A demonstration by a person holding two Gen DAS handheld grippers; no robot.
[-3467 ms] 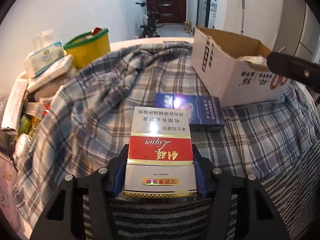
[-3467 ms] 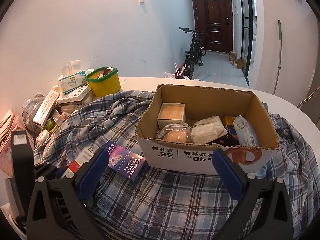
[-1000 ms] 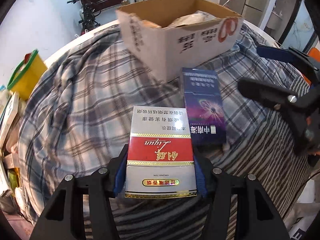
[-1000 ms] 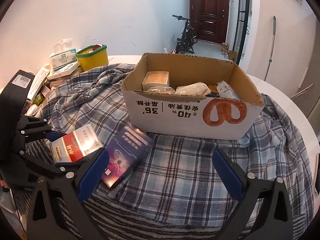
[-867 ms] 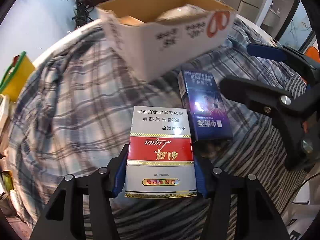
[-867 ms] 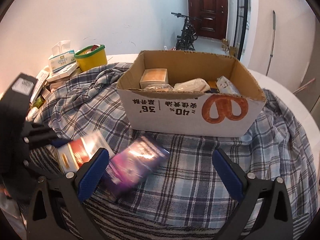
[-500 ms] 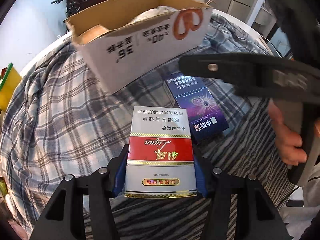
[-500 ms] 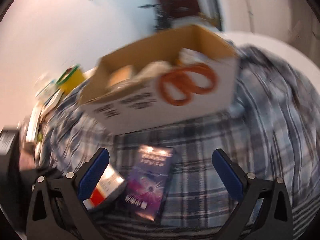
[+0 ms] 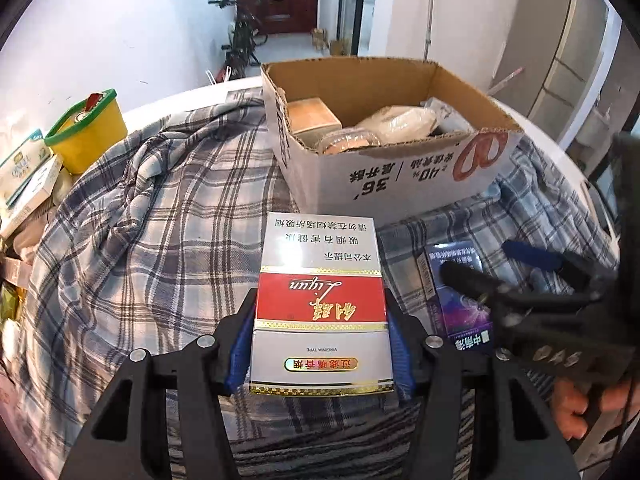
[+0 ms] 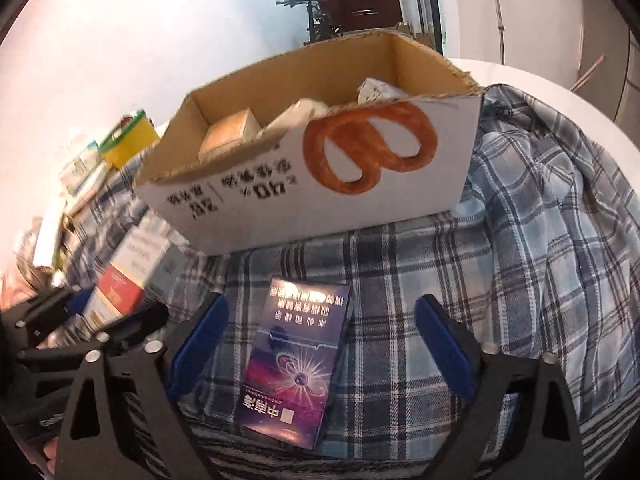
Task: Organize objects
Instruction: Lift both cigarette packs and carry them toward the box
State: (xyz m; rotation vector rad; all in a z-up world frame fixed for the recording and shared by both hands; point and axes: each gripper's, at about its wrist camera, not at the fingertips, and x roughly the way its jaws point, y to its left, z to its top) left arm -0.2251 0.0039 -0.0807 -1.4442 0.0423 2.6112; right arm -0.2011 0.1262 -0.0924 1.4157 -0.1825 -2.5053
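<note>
Left tongs (image 9: pixel 320 344): we see both blue pads pressed against the long sides of the red pack (image 9: pixel 320 300), which is clamped flat, label up, and carried clear of the plaid cloth (image 9: pixel 160 240). We judge this flat hold keeps the pack level for lowering into the box (image 9: pixel 400 184), which stands just beyond its far edge.

Right tongs (image 10: pixel 320 352): the jaws stand apart and have just been closing, with the blue pack (image 10: pixel 296 360) lying between them on the cloth. Neither pad touches it; a gap shows on each side, wider on the right. The pack lies lengthwise along the fingers, so we judge that the pads will meet its 2 long sides, matching the hold on the red pack. In the left wrist view the same tongs reach over this pack from the right, worked by a hand (image 9: pixel 580 408).

Box: open-topped cardboard, upright on the cloth, printed face toward us. Inside we see a tan carton (image 9: pixel 312 114) at the left end, a clear-wrapped round item in front of it, and pale wrapped packets toward the right; the floor is mostly covered.

Yellow tub (image 9: pixel 88 136): green-rimmed, at the table edge among cartons; its contents are too small to tell.
</note>
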